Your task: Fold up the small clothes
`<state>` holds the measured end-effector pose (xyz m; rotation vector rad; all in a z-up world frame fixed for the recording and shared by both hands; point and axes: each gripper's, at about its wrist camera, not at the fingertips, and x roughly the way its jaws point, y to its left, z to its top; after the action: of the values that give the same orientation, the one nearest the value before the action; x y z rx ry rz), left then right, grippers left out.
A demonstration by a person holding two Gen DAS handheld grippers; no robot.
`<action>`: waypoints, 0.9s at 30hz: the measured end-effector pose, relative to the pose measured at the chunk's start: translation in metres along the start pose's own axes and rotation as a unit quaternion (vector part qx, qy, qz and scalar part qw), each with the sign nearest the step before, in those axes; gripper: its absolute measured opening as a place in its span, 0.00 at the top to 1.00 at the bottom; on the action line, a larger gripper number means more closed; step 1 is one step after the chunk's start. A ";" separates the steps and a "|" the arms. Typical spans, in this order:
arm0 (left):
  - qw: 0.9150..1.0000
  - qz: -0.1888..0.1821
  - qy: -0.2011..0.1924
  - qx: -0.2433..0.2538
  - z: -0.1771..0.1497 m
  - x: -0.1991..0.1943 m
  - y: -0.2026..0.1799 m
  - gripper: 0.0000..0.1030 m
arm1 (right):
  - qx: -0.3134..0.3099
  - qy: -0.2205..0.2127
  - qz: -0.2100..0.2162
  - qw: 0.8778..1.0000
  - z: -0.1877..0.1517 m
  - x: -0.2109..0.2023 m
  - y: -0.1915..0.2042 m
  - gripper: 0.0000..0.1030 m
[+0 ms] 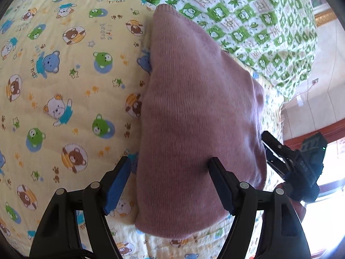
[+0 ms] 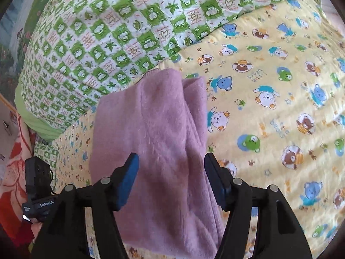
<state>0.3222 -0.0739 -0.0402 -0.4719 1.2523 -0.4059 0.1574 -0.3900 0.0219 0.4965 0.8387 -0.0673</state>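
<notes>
A mauve knitted garment (image 1: pixel 194 108) lies folded into a long strip on a yellow bear-print quilt (image 1: pixel 64 86). My left gripper (image 1: pixel 170 161) is open at the strip's near end: one finger hangs over the knit, the other over the quilt just past its left edge. In the right wrist view the same garment (image 2: pixel 155 118) shows a fuzzy folded layer on top. My right gripper (image 2: pixel 171 157) hovers open above it, and its pads do not press on the cloth. The right gripper's fingers (image 1: pixel 273 149) also show at the garment's right edge.
A green-and-white checked quilt (image 2: pixel 107 43) lies bunched behind the garment. The yellow quilt (image 2: pixel 280 108) spreads wide to one side. The bed's edge drops to a tiled floor (image 1: pixel 323 69) and a red wooden frame (image 1: pixel 319 132). The other gripper's black body (image 2: pixel 37 183) sits at the left.
</notes>
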 end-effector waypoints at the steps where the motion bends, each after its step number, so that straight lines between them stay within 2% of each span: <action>1: 1.000 0.000 -0.001 0.000 0.002 0.001 -0.001 0.25 | 0.003 0.005 0.001 1.000 0.003 0.005 -0.002 0.38; 5: 1.000 0.004 0.002 0.001 0.009 0.012 -0.005 0.24 | -0.007 0.026 -0.006 1.000 0.013 0.026 -0.005 0.38; 8: 1.000 0.001 0.006 0.002 0.014 0.020 -0.008 0.23 | 0.008 0.041 -0.027 0.999 0.018 0.043 -0.024 0.38; 11: 1.000 0.000 0.008 0.006 0.019 0.026 -0.011 0.21 | 0.039 0.043 0.000 0.998 0.021 0.045 -0.036 0.39; 14: 1.000 -0.007 0.018 0.000 0.023 0.037 -0.008 0.17 | 0.036 0.045 0.039 0.998 0.022 0.042 -0.031 0.39; 16: 0.999 -0.017 0.024 -0.014 0.023 0.048 -0.003 0.17 | 0.034 0.054 0.042 0.997 0.021 0.045 -0.030 0.39; 18: 0.998 -0.037 0.030 -0.029 0.022 0.058 0.001 0.22 | 0.032 0.062 0.047 0.996 0.020 0.051 -0.029 0.39; 20: 0.998 -0.046 0.025 -0.032 0.021 0.062 0.001 0.35 | 0.029 0.082 0.057 0.995 0.017 0.059 -0.027 0.39; 21: 0.998 -0.047 0.022 -0.030 0.020 0.062 0.000 0.38 | 0.024 0.090 0.060 0.994 0.016 0.062 -0.025 0.43; 22: 0.998 -0.048 0.017 -0.025 0.019 0.061 -0.002 0.48 | 0.019 0.101 0.065 0.993 0.015 0.065 -0.023 0.48; 24: 0.998 -0.056 0.007 -0.009 0.017 0.052 -0.007 0.57 | 0.016 0.105 0.071 0.992 0.016 0.064 -0.018 0.67; 27: 0.998 -0.062 -0.007 0.007 0.013 0.035 -0.015 0.63 | 0.004 0.094 0.076 0.993 0.016 0.051 -0.004 0.73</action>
<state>0.3435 -0.1034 -0.0571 -0.5421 1.2093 -0.5156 0.2013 -0.3940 -0.0077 0.5792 0.9818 0.1169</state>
